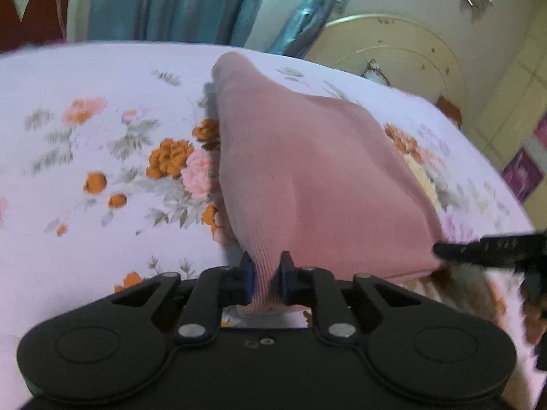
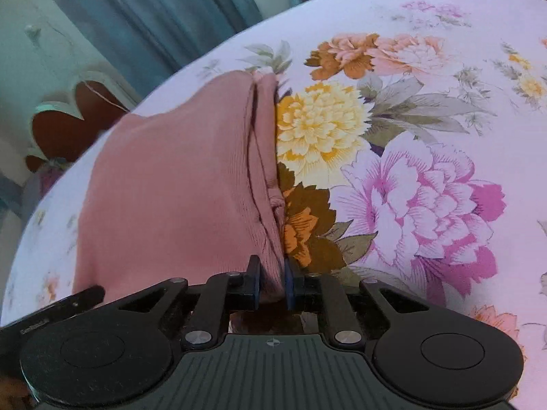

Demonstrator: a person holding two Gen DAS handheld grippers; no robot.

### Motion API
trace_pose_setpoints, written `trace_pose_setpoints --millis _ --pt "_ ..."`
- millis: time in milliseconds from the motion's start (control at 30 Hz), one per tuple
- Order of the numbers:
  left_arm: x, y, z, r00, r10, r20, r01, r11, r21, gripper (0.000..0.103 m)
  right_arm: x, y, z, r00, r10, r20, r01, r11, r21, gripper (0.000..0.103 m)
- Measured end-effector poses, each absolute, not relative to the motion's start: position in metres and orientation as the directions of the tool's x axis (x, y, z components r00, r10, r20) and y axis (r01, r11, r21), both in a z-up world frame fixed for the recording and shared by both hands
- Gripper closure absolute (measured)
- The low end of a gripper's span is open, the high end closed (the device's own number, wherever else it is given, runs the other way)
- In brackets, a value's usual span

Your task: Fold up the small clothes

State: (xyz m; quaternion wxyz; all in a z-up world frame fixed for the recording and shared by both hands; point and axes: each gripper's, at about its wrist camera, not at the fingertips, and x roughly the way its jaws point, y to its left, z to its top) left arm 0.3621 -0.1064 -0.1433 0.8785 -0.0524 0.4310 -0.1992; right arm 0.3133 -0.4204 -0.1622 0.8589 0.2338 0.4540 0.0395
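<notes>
One pink knitted garment (image 1: 307, 177) lies on the flowered bed sheet (image 1: 102, 136), and both grippers grip its near edge. The left gripper (image 1: 267, 282) has its jaws drawn in narrow, pinching a bunched fold at the garment's near left corner. The right gripper (image 2: 272, 285) is likewise clamped narrow on the near right corner, beside the garment's doubled side edge, where two layers show with a dark slit between them. In the left wrist view, a black finger of the right gripper shows against the garment's near right corner.

The likely trouble lies in the grips. The left pinch looks to hold only a thick wad of knit, so a lift could carry just the top layer and leave the rest dragging on the sheet. On the right, the jaws sit very near the outer layer's edge, and a pull could let it slip free. Uneven lifting by the two hands would skew the fold. The soft sheet might also be caught under the garment and rise with it.

Counted: one garment, one sheet, two grippers.
</notes>
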Motion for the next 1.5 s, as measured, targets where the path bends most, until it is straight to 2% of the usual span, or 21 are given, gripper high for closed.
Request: trace_pose_setpoints --millis 67,200,300,333,500,833,900,967,1033,1067,1100,1133,1333,1500 --pt "0.363 -0.108 -0.14 0.546 -0.391 -0.741 0.306 0.916 -0.257 0.078 0.31 -0.418 -0.15 0.61 0.222 -0.761 0.13 0.919 0.372 0.09" --pt "0.37 -0.102 -0.125 0.571 -0.393 -0.721 0.284 0.918 -0.276 0.072 0.309 -0.417 -0.129 0.661 0.182 -0.728 0.117 0.933 0.34 0.09" --pt "0.385 -0.1 -0.116 0.603 -0.388 -0.697 0.254 0.921 -0.294 0.047 0.326 -0.416 -0.124 0.685 0.185 -0.704 0.093 0.937 0.337 0.089" --pt "0.391 -0.101 -0.114 0.614 -0.384 -0.69 0.245 0.923 -0.296 0.045 0.333 -0.415 -0.123 0.686 0.191 -0.703 0.088 0.936 0.34 0.089" --pt "0.431 -0.109 -0.114 0.64 -0.365 -0.676 0.221 0.93 -0.293 0.045 0.378 -0.407 -0.134 0.677 0.232 -0.698 0.073 0.923 0.377 0.089" --pt "0.485 -0.118 -0.124 0.654 -0.346 -0.673 0.208 0.937 -0.28 0.045 0.443 -0.407 -0.159 0.661 0.225 -0.716 0.097 0.92 0.379 0.088" --pt "0.49 -0.12 -0.128 0.648 -0.349 -0.677 0.21 0.936 -0.282 0.045 0.449 -0.406 -0.164 0.653 0.225 -0.723 0.1 0.921 0.377 0.083" --pt "0.493 -0.122 -0.132 0.642 -0.352 -0.681 0.212 0.935 -0.284 0.045 0.452 -0.406 -0.168 0.653 0.226 -0.723 0.107 0.917 0.383 0.068" --pt "0.494 -0.123 -0.135 0.638 -0.355 -0.683 0.208 0.934 -0.291 0.044 0.452 -0.407 -0.169 0.653 0.233 -0.721 0.105 0.914 0.391 0.067" --pt "0.495 -0.124 -0.137 0.637 -0.356 -0.684 0.208 0.933 -0.293 0.044 0.45 -0.406 -0.169 0.657 0.233 -0.717 0.1 0.916 0.389 0.068" --pt "0.495 -0.125 -0.139 0.636 -0.356 -0.685 0.208 0.933 -0.292 0.045 0.449 -0.405 -0.168 0.659 0.231 -0.716 0.094 0.919 0.383 0.074" --pt "0.495 -0.126 -0.14 0.635 -0.358 -0.684 0.21 0.933 -0.294 0.048 0.448 -0.403 -0.167 0.657 0.233 -0.717 0.085 0.922 0.378 0.089" --pt "0.49 -0.13 -0.135 0.644 -0.359 -0.675 0.228 0.933 -0.279 0.05 0.43 -0.405 -0.148 0.705 0.181 -0.686 0.061 0.948 0.313 0.097" --pt "0.493 -0.134 -0.145 0.625 -0.359 -0.693 0.228 0.933 -0.277 0.042 0.436 -0.403 -0.167 0.66 0.115 -0.742 0.085 0.97 0.226 0.097"
